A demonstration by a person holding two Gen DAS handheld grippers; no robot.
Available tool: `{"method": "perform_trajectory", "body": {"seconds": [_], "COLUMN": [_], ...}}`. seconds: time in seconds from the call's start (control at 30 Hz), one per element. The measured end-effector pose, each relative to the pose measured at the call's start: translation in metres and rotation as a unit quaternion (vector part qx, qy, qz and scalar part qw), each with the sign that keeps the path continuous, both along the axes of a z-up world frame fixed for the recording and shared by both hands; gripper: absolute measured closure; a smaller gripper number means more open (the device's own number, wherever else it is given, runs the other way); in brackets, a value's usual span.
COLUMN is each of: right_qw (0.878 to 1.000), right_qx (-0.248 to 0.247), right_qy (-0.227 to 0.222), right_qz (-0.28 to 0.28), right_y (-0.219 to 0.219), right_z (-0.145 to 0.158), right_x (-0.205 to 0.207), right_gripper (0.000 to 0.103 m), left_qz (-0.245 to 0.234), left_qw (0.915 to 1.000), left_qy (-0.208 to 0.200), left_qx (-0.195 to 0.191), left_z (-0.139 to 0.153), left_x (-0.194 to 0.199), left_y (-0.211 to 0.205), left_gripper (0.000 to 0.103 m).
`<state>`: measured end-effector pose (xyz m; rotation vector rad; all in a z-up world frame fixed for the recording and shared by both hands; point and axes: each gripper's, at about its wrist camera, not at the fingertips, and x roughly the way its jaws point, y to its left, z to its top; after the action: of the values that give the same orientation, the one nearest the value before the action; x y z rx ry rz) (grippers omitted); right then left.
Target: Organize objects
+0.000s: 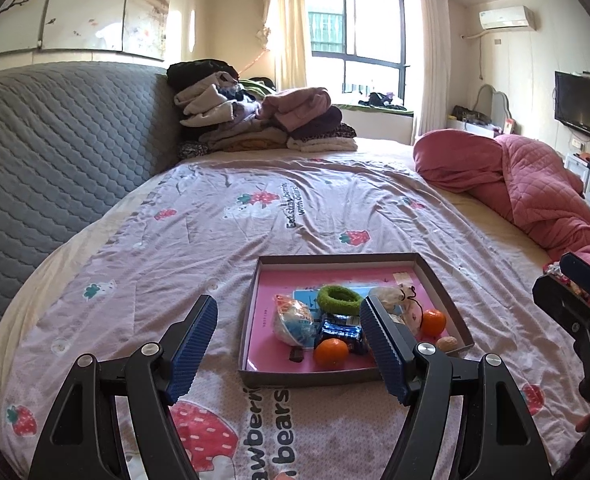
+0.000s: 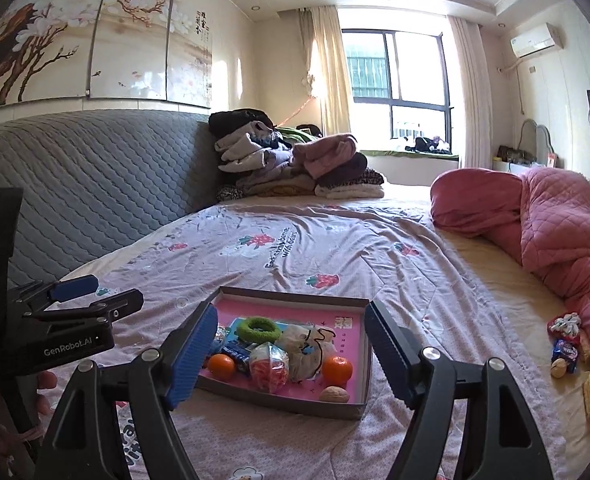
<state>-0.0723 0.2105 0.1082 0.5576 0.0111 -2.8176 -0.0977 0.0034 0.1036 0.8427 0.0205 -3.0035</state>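
Observation:
A shallow box (image 1: 443,280) (image 2: 369,360) with a pink floor lies on the bed. In it are two tangerines (image 1: 331,353) (image 2: 337,370), a green ring (image 1: 339,299) (image 2: 260,329), a blue wrapper (image 1: 341,334), a clear snack bag (image 1: 293,320) (image 2: 269,366), a white pouch (image 2: 307,346) and a walnut (image 2: 334,394). My left gripper (image 1: 289,344) is open and empty, just before the box's near edge. My right gripper (image 2: 291,356) is open and empty over the box's near side. The left gripper also shows in the right wrist view (image 2: 95,292).
Loose snacks and a walnut (image 2: 567,354) lie at the right by a pink quilt (image 2: 555,224). A pile of folded clothes (image 1: 263,120) sits at the bed's far end beside a grey padded headboard (image 1: 55,152). The strawberry-print sheet (image 1: 255,216) spreads around the box.

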Motion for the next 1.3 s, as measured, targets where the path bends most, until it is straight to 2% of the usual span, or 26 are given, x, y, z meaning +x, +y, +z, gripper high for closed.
{"method": "perform_trajectory", "body": {"seconds": [0.8, 1.3], "right_qw": [1.0, 0.999], "right_qx": [0.001, 0.007], "right_qy": [-0.007, -0.028], "right_qz": [-0.007, -0.012], "right_y": [-0.017, -0.018], "right_z": [0.004, -0.021], "right_x": [0.022, 0.013], "right_gripper": [0.027, 0.027], "left_qz": [-0.005, -0.003], "left_qw": [1.0, 0.9999], "left_qy": [0.003, -0.014], "left_qx": [-0.007, -0.005], "left_z": [-0.004, -0.025], "left_x": [0.035, 0.035], "left_y": [-0.002, 0.0], "left_gripper": [0.028, 0.028]}}
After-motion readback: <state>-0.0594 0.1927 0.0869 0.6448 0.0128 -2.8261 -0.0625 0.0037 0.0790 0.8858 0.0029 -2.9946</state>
